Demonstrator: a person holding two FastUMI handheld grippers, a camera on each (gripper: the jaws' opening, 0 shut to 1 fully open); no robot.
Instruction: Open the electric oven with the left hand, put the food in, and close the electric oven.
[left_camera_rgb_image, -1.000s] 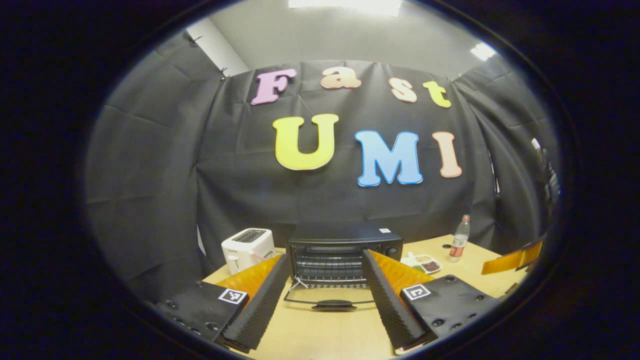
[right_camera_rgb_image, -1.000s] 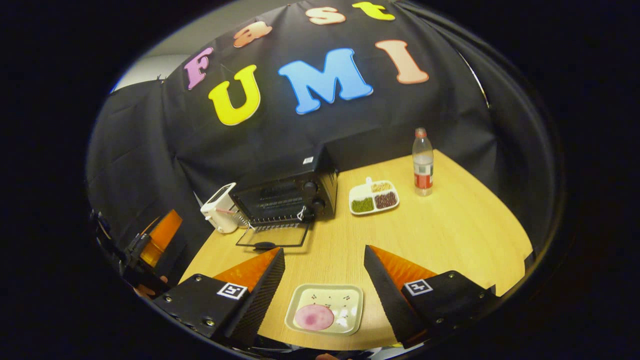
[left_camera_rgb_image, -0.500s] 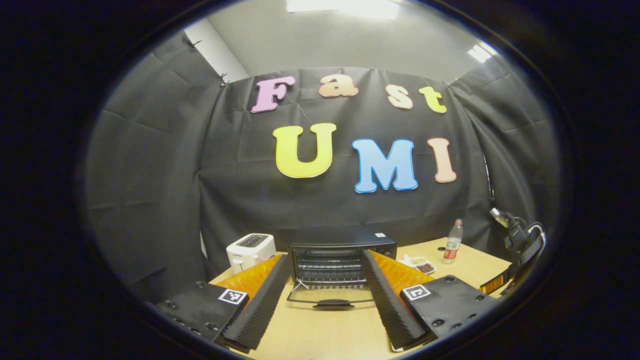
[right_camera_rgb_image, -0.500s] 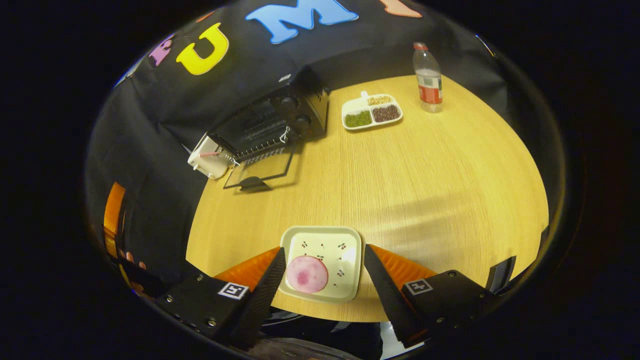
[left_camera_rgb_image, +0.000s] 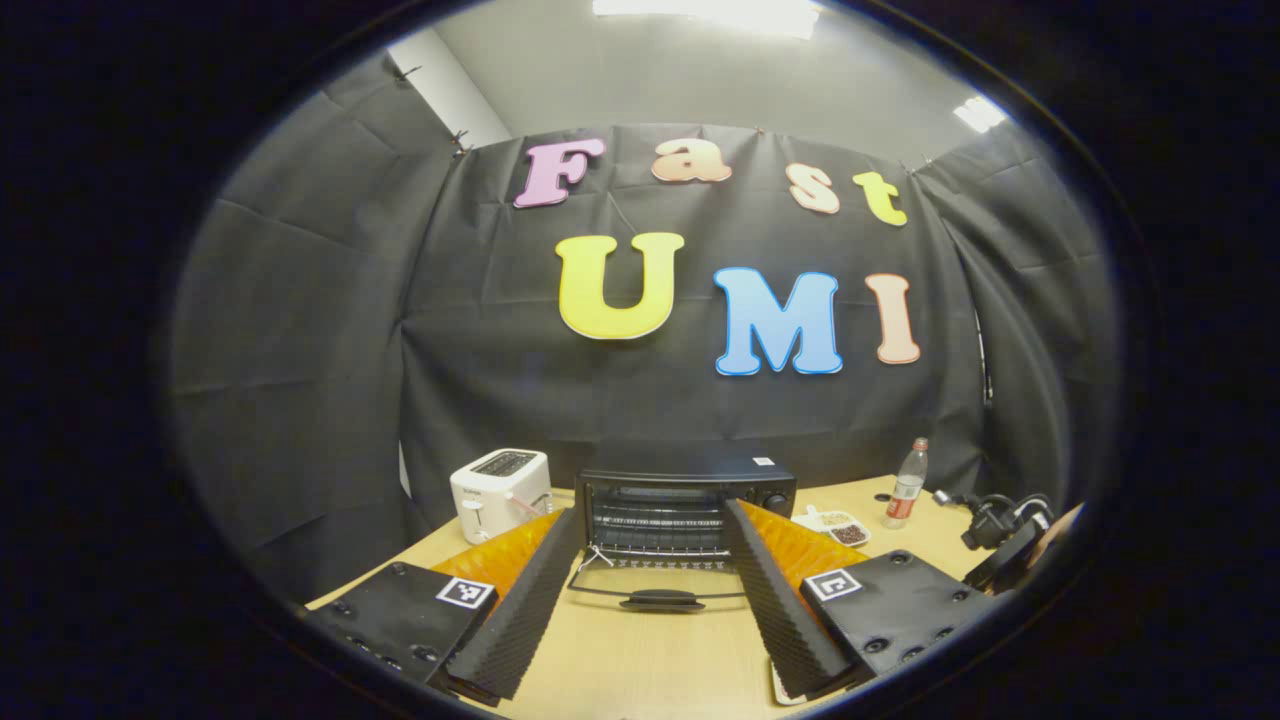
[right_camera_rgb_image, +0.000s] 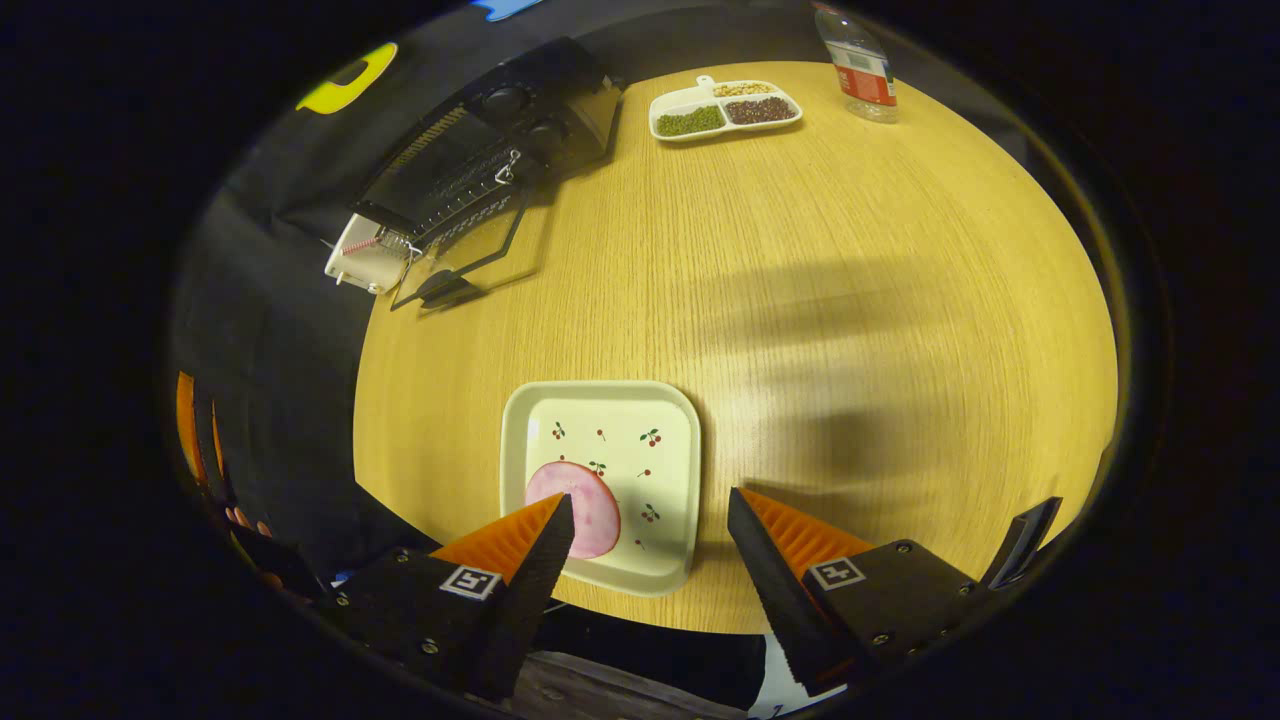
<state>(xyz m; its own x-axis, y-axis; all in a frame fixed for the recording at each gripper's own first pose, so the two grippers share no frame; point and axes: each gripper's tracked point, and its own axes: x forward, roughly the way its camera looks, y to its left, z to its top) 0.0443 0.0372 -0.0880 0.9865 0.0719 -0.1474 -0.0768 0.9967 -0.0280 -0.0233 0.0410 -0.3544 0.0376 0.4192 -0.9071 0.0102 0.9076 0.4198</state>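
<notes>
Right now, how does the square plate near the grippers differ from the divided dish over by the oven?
The square plate has one open well printed with small cherries and holds a single pink slice; the divided dish is split into compartments filled with green, dark and pale bits. The square plate lies at the table's near edge under the right gripper; the divided dish lies far off beside the oven. Both are pale and rest flat on the wooden table.

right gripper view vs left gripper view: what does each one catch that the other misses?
Right gripper view: the square plate at the table's near edge, with the pink food slice on it and the open right gripper poised above.

Left gripper view: the ceiling lights and the open left gripper, aimed at the oven mouth.

Both: the oven with its door folded down, the toaster, the divided snack tray, the bottle and the table.
</notes>
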